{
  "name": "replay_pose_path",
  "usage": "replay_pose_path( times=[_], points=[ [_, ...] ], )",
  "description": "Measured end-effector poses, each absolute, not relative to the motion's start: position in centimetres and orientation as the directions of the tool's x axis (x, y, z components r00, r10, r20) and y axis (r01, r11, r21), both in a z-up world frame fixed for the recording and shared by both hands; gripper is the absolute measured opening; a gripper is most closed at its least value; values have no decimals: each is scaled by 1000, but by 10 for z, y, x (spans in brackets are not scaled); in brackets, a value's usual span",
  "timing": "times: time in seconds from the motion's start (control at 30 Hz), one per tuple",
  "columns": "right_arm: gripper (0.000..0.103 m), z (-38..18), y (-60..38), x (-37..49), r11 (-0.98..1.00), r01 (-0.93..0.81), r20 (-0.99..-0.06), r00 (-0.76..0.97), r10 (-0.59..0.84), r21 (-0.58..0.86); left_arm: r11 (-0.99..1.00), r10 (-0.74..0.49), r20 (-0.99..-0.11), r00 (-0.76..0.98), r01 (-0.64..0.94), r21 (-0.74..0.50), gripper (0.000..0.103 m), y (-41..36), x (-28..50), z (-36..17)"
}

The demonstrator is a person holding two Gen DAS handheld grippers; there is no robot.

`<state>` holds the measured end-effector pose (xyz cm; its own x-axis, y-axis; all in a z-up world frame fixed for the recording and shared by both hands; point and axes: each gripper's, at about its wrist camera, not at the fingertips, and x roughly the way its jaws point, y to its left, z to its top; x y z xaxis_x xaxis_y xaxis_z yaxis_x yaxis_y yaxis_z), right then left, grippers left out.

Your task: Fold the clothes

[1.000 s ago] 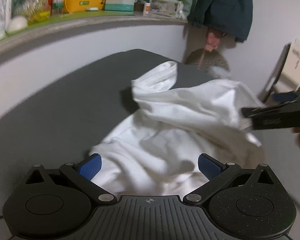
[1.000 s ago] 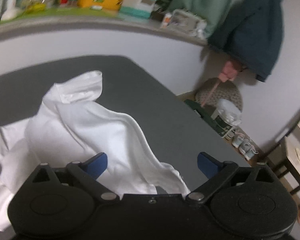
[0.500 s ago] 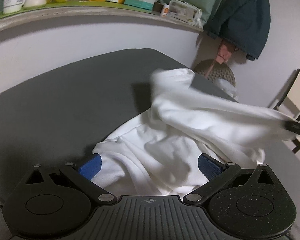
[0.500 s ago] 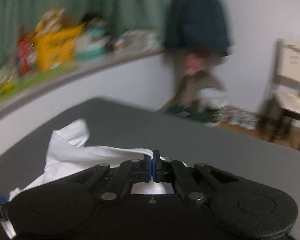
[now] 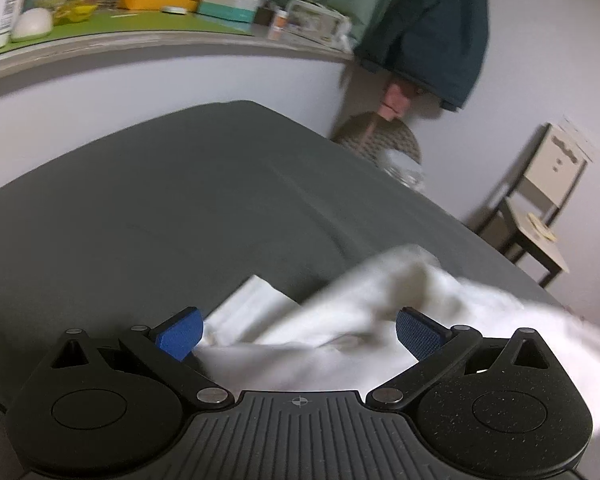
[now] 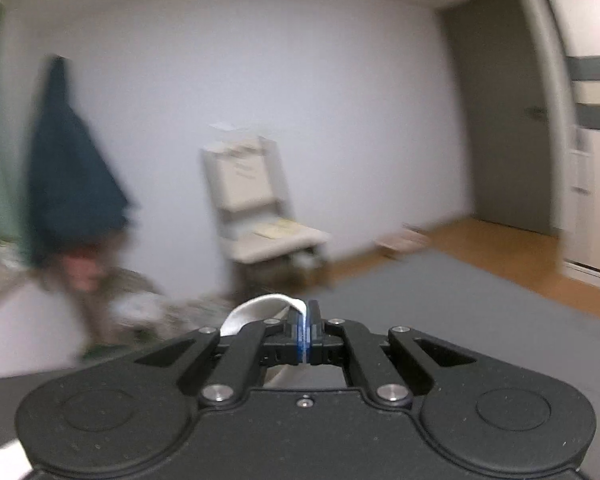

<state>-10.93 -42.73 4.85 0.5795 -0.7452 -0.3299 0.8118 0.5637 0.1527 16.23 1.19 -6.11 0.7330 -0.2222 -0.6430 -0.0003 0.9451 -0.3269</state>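
white garment (image 5: 340,320) blurred, edge-cropped

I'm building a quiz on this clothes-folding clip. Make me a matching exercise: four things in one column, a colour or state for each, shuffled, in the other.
Things:
1. left hand-held gripper
2. right hand-held gripper
3. white garment
4. hanging jacket

States:
A. dark teal, hanging against the wall
B. shut on a fold of white cloth
C. open, fingers spread either side of the cloth
D. crumpled on the grey bed sheet, one part motion-blurred

Pairs: 1-C, 2-B, 3-D, 4-A
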Motion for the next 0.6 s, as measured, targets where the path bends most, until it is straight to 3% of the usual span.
replay_pose_path(
  times=[0.1,0.17,0.2,0.23,0.3,0.37,0.5,0.6],
  points=[
    [3,7,-447,-131,525,850,-504,471,-724,39,954,-228,-659,717,29,-298,103,2,157,-60],
    [7,-19,-452,-129,549,835,-624,448,-640,36,960,-239,-675,698,67,-272,103,-6,153,-60],
    [18,-28,-450,-129,569,821,-658,450,-604,39,962,-246,-685,686,89,-256,103,-11,152,-60],
    [38,-35,-445,-126,600,799,-678,464,-570,42,964,-254,-694,674,115,-241,103,-16,151,-60],
    [58,-35,-419,-119,667,745,-655,512,-555,18,965,-262,-707,657,157,-212,103,-26,148,-59],
    [60,-29,-384,-106,733,680,-605,572,-554,-27,968,-251,-708,660,177,-178,103,-32,144,-57],
    [64,-17,-299,-57,935,351,-563,783,-266,46,978,-208,-699,685,136,-158,103,-25,140,-53],
    [64,-25,-234,1,992,114,-533,837,-122,-49,978,-187,-702,687,62,-200,103,-8,145,-56]
  ],
)
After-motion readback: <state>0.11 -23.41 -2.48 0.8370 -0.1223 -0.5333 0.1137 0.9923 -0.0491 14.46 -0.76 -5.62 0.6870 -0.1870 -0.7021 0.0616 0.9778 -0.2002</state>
